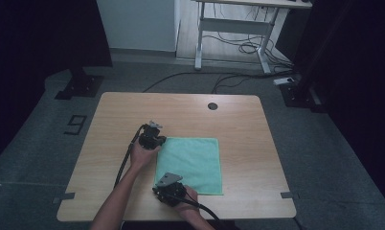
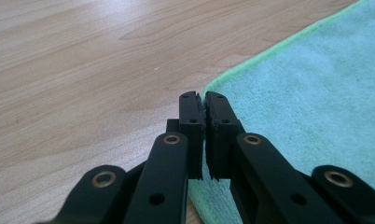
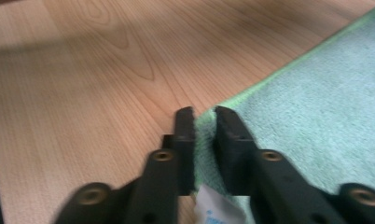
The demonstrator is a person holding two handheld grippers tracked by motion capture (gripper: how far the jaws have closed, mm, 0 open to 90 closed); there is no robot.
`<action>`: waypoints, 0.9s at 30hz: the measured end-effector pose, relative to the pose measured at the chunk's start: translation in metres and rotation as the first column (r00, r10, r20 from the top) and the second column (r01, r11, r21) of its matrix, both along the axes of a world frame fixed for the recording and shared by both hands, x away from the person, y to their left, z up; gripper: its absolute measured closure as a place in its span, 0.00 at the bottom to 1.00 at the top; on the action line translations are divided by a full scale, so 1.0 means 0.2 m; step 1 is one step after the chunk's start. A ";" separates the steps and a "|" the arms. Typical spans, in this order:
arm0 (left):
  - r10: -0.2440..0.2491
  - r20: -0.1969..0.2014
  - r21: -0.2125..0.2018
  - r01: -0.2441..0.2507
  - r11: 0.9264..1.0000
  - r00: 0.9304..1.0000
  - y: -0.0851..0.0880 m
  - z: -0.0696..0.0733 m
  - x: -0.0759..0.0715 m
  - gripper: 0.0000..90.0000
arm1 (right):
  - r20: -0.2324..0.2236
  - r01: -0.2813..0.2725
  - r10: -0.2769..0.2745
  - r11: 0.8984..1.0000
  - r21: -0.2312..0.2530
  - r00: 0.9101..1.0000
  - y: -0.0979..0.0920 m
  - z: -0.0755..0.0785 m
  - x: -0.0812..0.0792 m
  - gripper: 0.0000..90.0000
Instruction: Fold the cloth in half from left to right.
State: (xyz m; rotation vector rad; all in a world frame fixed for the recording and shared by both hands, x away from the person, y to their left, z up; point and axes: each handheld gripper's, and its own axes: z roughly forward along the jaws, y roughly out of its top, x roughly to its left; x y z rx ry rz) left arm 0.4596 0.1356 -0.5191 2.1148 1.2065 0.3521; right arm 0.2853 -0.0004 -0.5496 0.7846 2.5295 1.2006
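A green cloth [image 1: 190,163] lies flat on the wooden table [image 1: 257,134], left of centre. My left gripper [image 1: 163,140] is at the cloth's far left corner. In the left gripper view its jaws [image 2: 204,100] are shut on the hemmed corner of the cloth [image 2: 307,93]. My right gripper [image 1: 159,187] is at the near left corner. In the right gripper view its jaws [image 3: 204,114] pinch a raised fold of the cloth's edge [image 3: 316,102], and a white label [image 3: 218,210] sticks out below them.
A dark round grommet hole [image 1: 212,106] sits near the table's far edge. Bare wood lies to the left and right of the cloth. Beyond the table, a white-legged desk [image 1: 238,24] stands over loose cables on the grey floor.
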 end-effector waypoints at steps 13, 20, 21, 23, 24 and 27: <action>0.004 0.035 -0.049 -0.002 0.999 0.999 0.02 0.10 -0.02 0.96 | -0.009 0.031 -0.030 0.994 0.109 1.000 -0.07 0.06 -0.01 0.95; 0.001 0.044 -0.102 0.003 0.995 0.999 0.01 0.15 -0.04 0.96 | 0.001 0.043 -0.043 0.988 0.148 0.999 -0.10 0.11 -0.02 0.96; 0.003 0.043 -0.109 0.002 0.994 0.999 0.01 0.15 -0.04 0.96 | 0.002 0.045 -0.046 0.987 0.152 0.999 -0.10 0.11 -0.02 0.96; 0.009 0.045 -0.107 -0.004 0.994 0.999 0.02 0.17 -0.05 0.96 | 0.008 0.050 -0.052 0.985 0.164 0.999 -0.12 0.12 -0.03 0.96; 0.007 0.050 -0.105 -0.001 0.994 0.999 0.02 0.17 -0.05 0.96 | 0.009 0.052 -0.055 0.985 0.167 0.998 -0.12 0.12 -0.03 0.96; 0.000 0.056 -0.100 0.006 0.995 0.998 0.01 0.20 -0.06 0.96 | 0.016 0.059 -0.063 0.981 0.182 0.998 -0.14 0.14 -0.03 0.96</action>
